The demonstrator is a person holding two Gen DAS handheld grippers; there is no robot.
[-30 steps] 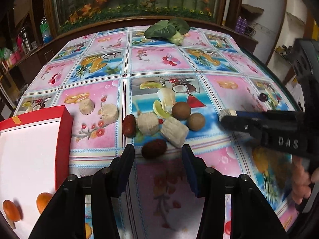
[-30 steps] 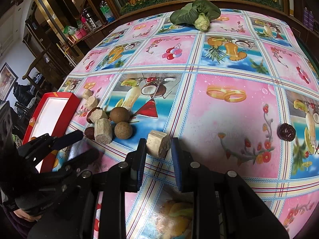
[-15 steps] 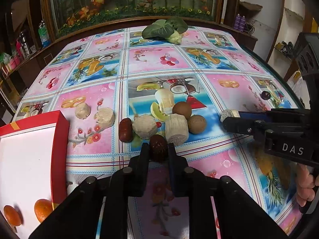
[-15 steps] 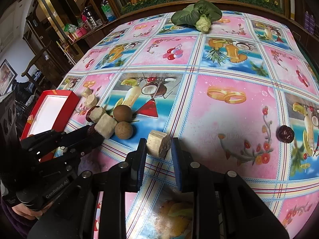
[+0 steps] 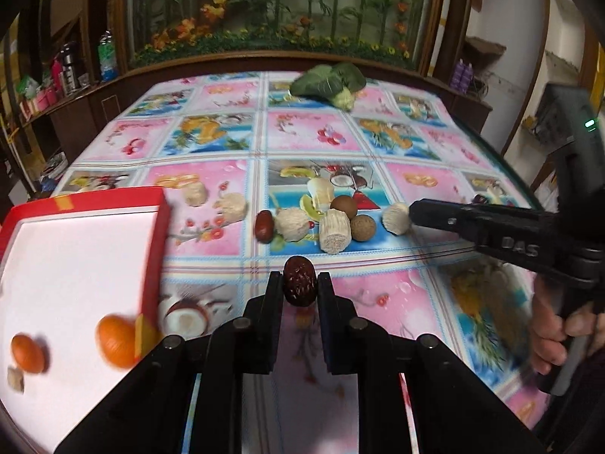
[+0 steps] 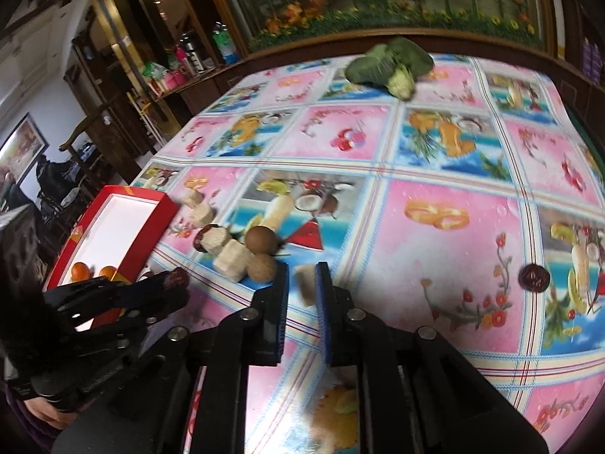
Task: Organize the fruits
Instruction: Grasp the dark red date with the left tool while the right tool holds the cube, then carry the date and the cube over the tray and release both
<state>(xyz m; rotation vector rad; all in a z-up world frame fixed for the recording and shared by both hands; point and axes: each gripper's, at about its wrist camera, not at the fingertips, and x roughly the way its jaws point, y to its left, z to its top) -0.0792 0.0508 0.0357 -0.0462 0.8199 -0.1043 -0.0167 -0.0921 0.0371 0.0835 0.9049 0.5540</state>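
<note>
table [image 5: 314, 140], fruit-print cloth | red tray [image 5: 153, 249] | loose fruits [image 5: 363, 228] | leafy vegetable [image 5: 329, 81]

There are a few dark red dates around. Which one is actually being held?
The date pinched between the left gripper fingers. The date beside the pale chunks and the date far off alone both lie untouched on the tablecloth.

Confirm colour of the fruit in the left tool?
Dark reddish-brown, wrinkled date, clearest in the left wrist view.

Big glass-fronted panel [image 5: 280, 11] with plants and orange flowers at 12 o'clock, dark wood frame. Wooden shelving [image 6: 151, 60] with bottles at 10 o'clock. White wall [image 5: 503, 19] at 2 o'clock. Framed picture [image 6: 20, 147] at 9 o'clock.
</note>
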